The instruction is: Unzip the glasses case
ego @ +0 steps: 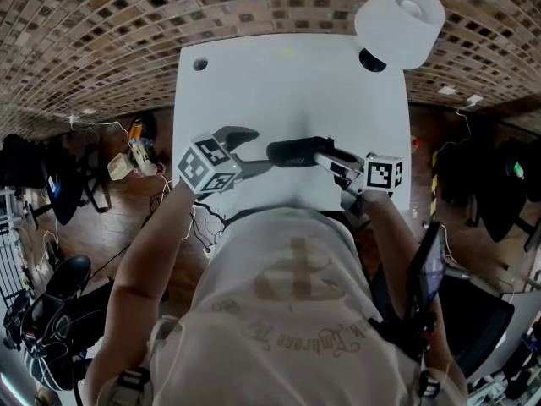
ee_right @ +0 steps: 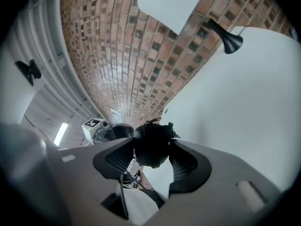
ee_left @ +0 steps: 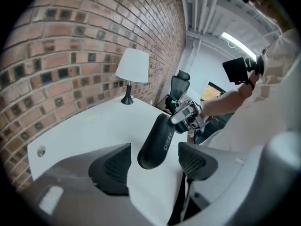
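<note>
A black glasses case [ego: 294, 151] lies lengthwise near the front edge of the white table [ego: 287, 91]. My right gripper [ego: 328, 158] is at the case's right end. In the right gripper view the rounded end of the case [ee_right: 151, 144] fills the gap of the right gripper [ee_right: 151, 160], with both pads against it. My left gripper [ego: 252, 150] is at the case's left end. In the left gripper view the case [ee_left: 157, 142] points into the wide gap of the left gripper [ee_left: 155, 167], and neither pad touches it.
A white-shaded lamp [ego: 400, 19] on a black foot stands at the table's far right corner. The table has a cable hole [ego: 200, 64] at its far left. A brick wall runs behind the table. Chairs, cables and clutter sit on the floor around it.
</note>
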`<state>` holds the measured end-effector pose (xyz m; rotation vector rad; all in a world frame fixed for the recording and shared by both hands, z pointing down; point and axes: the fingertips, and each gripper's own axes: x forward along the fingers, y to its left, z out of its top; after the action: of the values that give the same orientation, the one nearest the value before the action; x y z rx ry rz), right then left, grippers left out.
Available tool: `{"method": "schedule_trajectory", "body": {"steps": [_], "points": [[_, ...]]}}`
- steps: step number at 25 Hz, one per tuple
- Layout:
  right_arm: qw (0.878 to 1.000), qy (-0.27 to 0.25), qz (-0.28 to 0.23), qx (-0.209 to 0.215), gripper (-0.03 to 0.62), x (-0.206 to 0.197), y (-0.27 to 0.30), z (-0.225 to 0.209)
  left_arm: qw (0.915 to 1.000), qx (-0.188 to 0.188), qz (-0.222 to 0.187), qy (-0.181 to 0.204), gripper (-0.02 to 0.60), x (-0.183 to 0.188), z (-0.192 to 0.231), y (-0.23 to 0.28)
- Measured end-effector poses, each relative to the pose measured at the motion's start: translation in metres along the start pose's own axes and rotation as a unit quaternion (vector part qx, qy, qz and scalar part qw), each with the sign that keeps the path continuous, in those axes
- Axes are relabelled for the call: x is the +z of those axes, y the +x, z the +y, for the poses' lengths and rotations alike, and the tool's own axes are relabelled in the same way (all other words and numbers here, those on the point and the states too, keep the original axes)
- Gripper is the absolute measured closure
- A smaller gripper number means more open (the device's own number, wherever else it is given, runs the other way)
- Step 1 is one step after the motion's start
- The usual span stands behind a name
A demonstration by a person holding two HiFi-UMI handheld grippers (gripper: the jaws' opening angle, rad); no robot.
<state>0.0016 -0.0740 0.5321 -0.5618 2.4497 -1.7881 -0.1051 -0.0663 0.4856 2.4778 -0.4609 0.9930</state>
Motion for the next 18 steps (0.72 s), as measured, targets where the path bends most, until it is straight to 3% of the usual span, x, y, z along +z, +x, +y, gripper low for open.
{"method": "schedule_trajectory", "body": {"steps": [2,4,12,14,18], "points": [[0.999,0.029,-0.011,-0.021,0.35,0.005,0.002,-0.018,0.9998,0.007,-0.011,-0.018,0.253,-0.006,-0.001,-0.004],[0.996,0.015,-0.009,-0.084,0.35,0.011,0.001,-0.048,0.9992,0.01,-0.017,-0.036,0.258,-0.013,-0.004,-0.005],[0.994,0.029,-0.023,-0.1,0.35,0.028,0.041,-0.084,0.9926,0.051,-0.072,-0.083,0.291,-0.027,-0.008,-0.023],[0.994,0.045,-0.021,-0.096,0.35,0.028,0.051,-0.088,0.9888,0.072,-0.098,-0.087,0.336,-0.025,-0.005,-0.029],[0.993,0.06,-0.037,-0.099,0.349,0.038,0.057,-0.098,0.9782,0.108,-0.151,-0.093,0.491,-0.018,-0.001,-0.04]]}}
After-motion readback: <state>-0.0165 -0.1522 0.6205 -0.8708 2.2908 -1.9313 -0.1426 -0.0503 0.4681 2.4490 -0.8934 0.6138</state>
